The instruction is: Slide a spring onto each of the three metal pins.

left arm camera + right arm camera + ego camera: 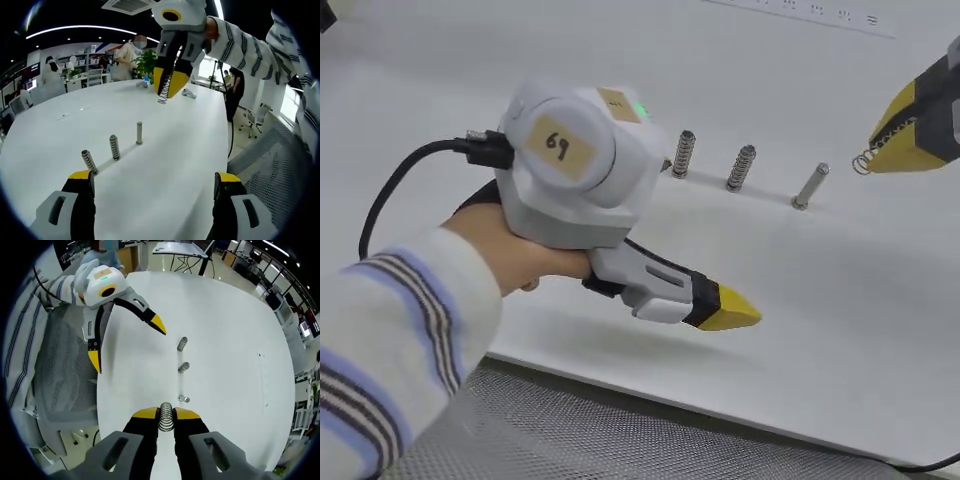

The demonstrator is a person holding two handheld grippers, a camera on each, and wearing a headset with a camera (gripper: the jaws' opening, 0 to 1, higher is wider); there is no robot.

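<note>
Three metal pins stand in a row on the white table (820,320). The left pin (683,153) and the middle pin (741,167) each carry a spring. The right pin (810,186) is bare; it is also the far pin (139,133) in the left gripper view and the nearest pin (183,399) in the right gripper view. My right gripper (876,152) hangs above and to the right of that bare pin, shut on a spring (166,416) that sticks out past its yellow tips. My left gripper (152,182) stands wide open in front of the row, with nothing between its fingers.
A hand in a striped sleeve (390,350) holds the left gripper, and a black cable (390,190) trails from it. A grey mesh chair (570,430) sits below the table's near edge. People and office desks stand far behind the table.
</note>
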